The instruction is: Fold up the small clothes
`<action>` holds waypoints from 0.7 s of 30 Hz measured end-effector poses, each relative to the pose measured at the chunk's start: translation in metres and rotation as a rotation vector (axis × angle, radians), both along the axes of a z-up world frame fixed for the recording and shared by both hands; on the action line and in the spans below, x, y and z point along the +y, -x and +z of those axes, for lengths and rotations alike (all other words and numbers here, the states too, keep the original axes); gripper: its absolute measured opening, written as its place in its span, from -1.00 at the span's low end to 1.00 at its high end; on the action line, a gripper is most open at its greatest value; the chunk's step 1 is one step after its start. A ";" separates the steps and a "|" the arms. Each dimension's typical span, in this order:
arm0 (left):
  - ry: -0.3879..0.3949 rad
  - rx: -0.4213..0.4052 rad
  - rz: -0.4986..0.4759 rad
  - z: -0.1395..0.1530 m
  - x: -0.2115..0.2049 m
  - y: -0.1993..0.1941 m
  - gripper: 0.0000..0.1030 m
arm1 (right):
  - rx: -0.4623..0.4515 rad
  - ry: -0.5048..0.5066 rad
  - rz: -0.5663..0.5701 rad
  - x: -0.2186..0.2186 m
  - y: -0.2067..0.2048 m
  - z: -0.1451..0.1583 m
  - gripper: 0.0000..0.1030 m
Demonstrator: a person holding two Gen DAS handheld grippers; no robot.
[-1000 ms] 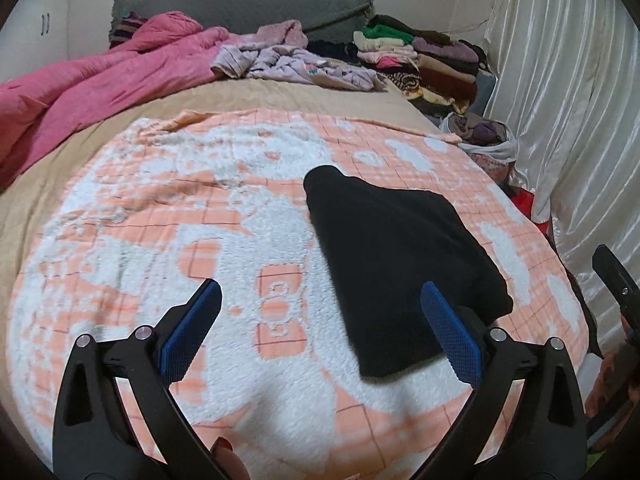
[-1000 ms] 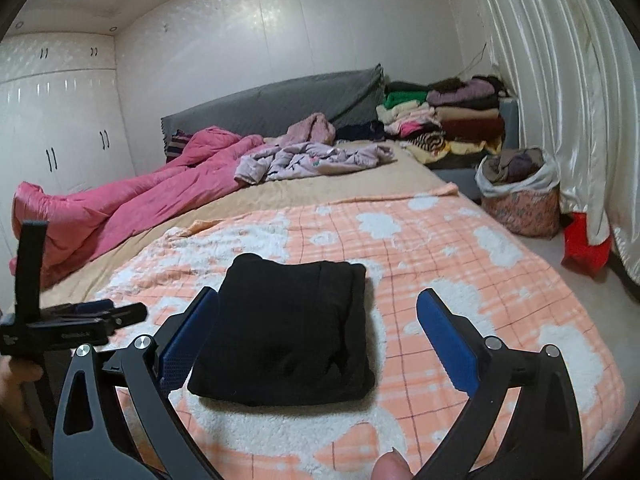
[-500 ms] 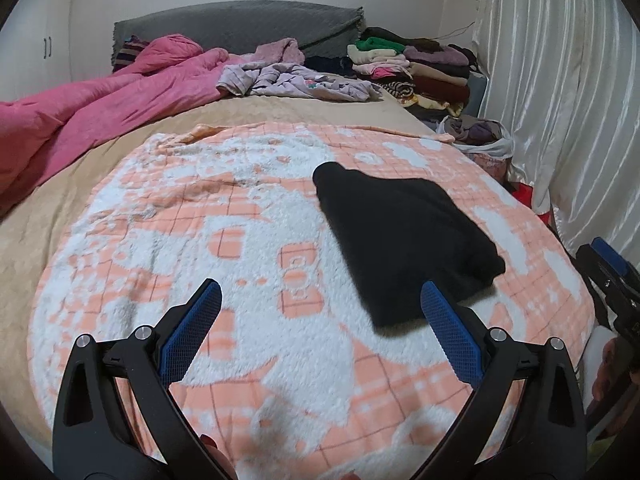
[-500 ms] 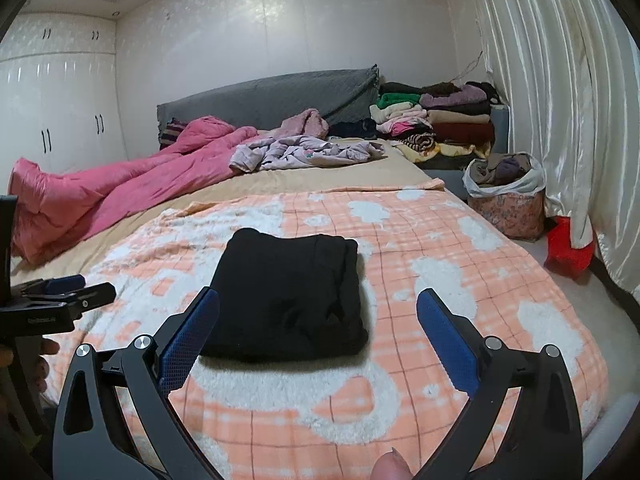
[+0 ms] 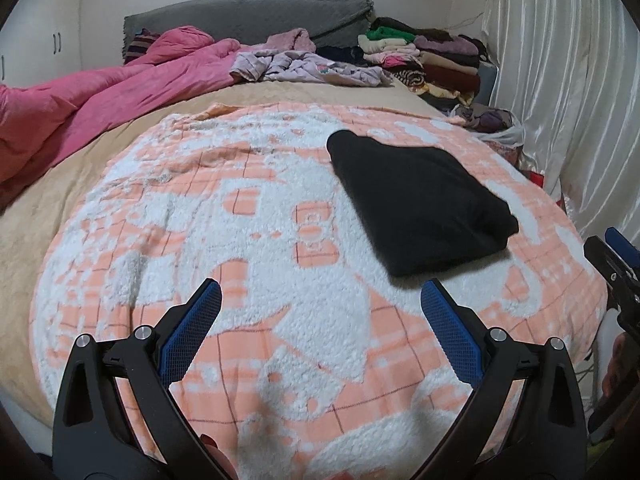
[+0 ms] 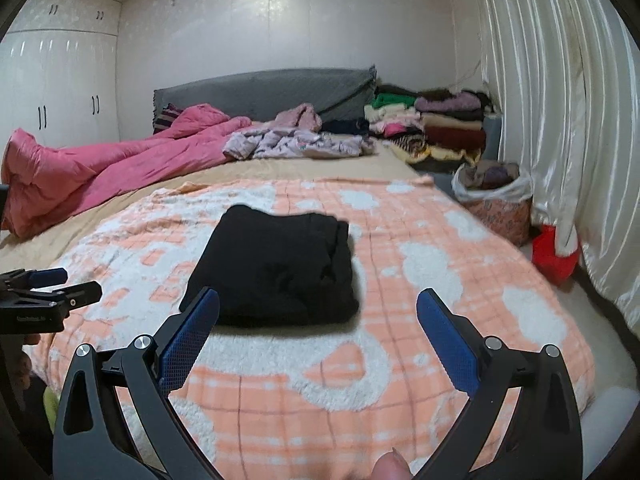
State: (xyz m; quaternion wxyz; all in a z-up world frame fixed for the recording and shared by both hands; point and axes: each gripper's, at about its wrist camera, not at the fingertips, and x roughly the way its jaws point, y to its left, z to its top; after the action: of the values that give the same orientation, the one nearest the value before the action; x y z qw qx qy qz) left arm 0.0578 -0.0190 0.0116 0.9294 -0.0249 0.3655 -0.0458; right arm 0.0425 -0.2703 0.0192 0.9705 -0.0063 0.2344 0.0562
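So the black garment (image 6: 276,266) sits folded into a neat thick rectangle on the peach-and-white fleece blanket (image 6: 420,280), toward the foot edge of the bed and closer to the curtain (image 6: 560,120) side. Both tools are spread wide and holding nothing: the left gripper (image 5: 320,320) hangs over bare blanket beside the folded piece, and the right gripper (image 6: 318,324) hovers just short of its near edge. Up by the gray headboard (image 6: 264,88) there's a pink comforter (image 6: 112,168), loose lilac clothes (image 6: 296,144) and a stack of folded clothes (image 6: 432,124).
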 end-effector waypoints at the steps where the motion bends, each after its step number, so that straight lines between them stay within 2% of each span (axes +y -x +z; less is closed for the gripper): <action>1: 0.003 0.006 0.002 -0.002 0.000 0.000 0.81 | 0.008 0.000 0.001 0.000 0.001 -0.003 0.91; 10: 0.008 0.031 -0.003 -0.019 -0.003 0.001 0.81 | 0.064 0.023 -0.004 0.006 0.005 -0.032 0.91; 15: 0.014 0.055 0.003 -0.031 -0.002 -0.001 0.81 | 0.136 0.022 -0.014 0.009 -0.004 -0.052 0.91; 21: 0.021 0.079 0.021 -0.038 0.003 -0.003 0.82 | 0.160 0.019 -0.005 0.013 -0.008 -0.062 0.91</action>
State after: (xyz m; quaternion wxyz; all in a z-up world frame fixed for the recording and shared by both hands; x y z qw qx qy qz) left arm 0.0609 -0.0164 -0.0267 0.9144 -0.0400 0.4009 -0.0389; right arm 0.0504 -0.2572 -0.0423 0.9488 -0.0103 0.3116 0.0516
